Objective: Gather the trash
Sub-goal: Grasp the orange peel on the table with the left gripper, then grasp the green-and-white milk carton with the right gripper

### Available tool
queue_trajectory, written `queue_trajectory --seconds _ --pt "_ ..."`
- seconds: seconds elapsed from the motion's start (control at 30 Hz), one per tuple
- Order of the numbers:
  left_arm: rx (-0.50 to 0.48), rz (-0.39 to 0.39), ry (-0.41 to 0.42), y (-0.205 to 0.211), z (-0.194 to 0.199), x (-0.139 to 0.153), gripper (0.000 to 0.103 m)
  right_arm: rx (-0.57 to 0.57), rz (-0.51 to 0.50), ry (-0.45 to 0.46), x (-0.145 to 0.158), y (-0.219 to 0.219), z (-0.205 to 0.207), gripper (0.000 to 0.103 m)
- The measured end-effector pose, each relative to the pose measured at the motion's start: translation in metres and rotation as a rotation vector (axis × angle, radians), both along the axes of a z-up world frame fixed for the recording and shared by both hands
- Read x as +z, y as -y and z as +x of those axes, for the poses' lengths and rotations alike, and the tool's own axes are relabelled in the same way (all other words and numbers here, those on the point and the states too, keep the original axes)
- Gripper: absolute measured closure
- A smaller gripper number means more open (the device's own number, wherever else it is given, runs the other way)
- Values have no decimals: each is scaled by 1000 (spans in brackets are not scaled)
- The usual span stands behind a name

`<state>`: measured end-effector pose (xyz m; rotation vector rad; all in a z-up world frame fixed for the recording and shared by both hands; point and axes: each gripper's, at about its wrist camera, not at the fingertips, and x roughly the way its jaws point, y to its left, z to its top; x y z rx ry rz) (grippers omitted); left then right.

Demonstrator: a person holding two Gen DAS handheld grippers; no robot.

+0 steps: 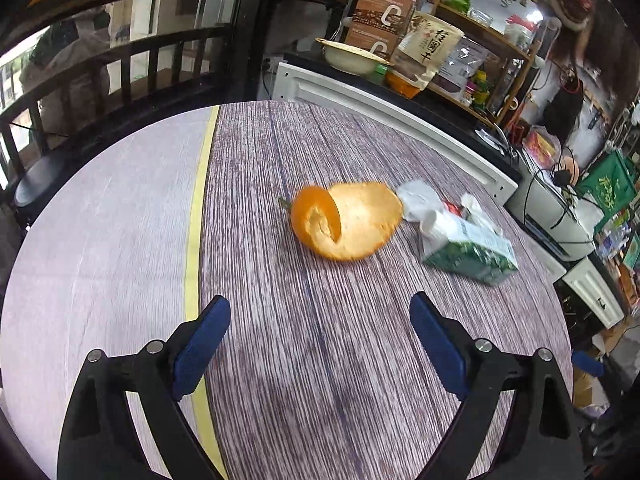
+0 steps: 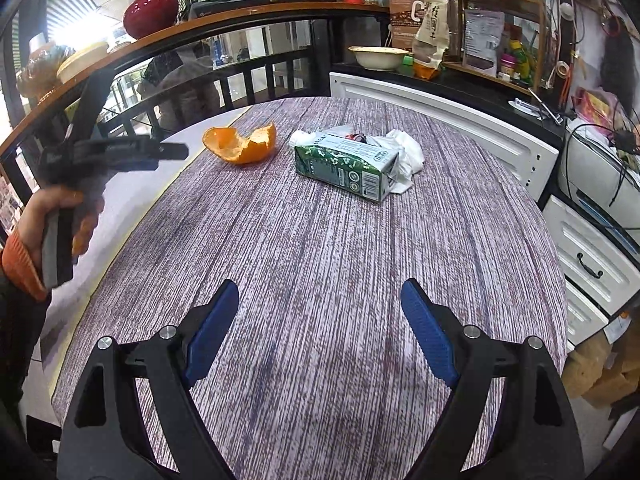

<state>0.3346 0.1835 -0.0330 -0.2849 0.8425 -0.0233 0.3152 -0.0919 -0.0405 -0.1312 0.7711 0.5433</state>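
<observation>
Both grippers, L (image 1: 320,320) & R (image 2: 320,308), agape, empty. L should straddle orange peel (image 1: 346,220) rim; R takes carton (image 2: 344,166).

The left gripper (image 1: 320,320) hovers open above the table (image 1: 120,240), near the orange peel (image 1: 346,220); a green carton (image 1: 470,252) lies right.

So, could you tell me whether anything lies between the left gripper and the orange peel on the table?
Nothing visible does. The left gripper is open and empty, with only bare wood-grain tabletop between it and the curled orange peel. The green drink carton and crumpled white tissue lie beside the peel, off that path.
</observation>
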Motion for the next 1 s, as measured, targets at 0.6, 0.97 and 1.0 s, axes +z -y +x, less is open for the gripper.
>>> queue_trajectory --seconds 0.6,0.97,1.0 --pt "2 -202 -60 -24 81 -40 74 25 -83 17 -7 -22 55 21" --pt "-53 -94 16 -18 69 -21 81 152 -216 111 2 -67 116 26" --pt "-58 -108 17 -19 69 -21 81 180 -235 121 2 -74 125 26"
